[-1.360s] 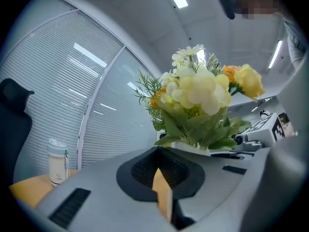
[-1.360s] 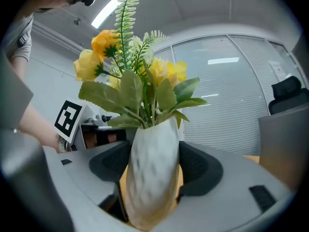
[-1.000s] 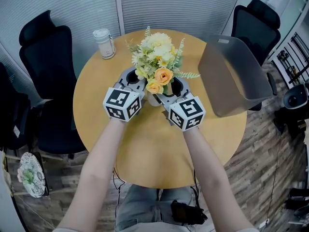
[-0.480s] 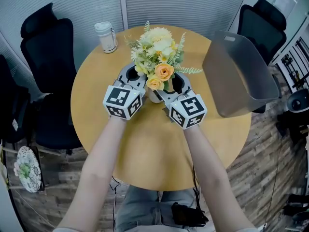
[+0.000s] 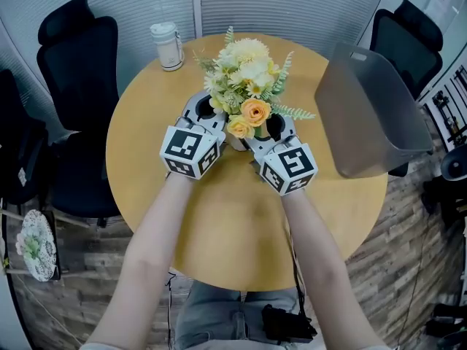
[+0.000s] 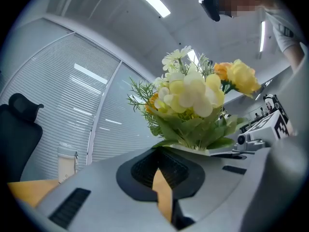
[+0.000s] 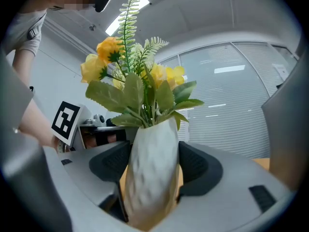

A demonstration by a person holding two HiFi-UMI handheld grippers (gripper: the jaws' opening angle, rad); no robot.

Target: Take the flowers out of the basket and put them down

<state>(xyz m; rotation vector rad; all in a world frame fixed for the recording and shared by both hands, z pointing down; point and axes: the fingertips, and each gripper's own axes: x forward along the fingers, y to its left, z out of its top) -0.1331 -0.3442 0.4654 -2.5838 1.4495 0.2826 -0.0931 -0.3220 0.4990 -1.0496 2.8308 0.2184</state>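
Note:
A bunch of yellow, cream and orange flowers [image 5: 246, 75] stands in a small white vase [image 7: 152, 173]. My right gripper [image 5: 257, 138] is shut on the vase, its dark pads [image 7: 198, 166] pressing both sides of the vase in the right gripper view. My left gripper [image 5: 208, 111] is shut with nothing in it, just left of the vase. In the left gripper view its jaws [image 6: 161, 178] are closed and the flowers [image 6: 193, 105] rise beyond them to the right. The grey basket [image 5: 372, 115] lies tipped at the table's right edge. Whether the vase's base touches the table is hidden.
The round wooden table [image 5: 219, 217] carries a lidded white cup [image 5: 168, 46] at the back left. Black office chairs stand at the back left [image 5: 73, 57] and back right [image 5: 408, 31]. Blinds close off the far side.
Both grippers and the vase of flowers have sunk a little toward the table. Neither grip has changed.

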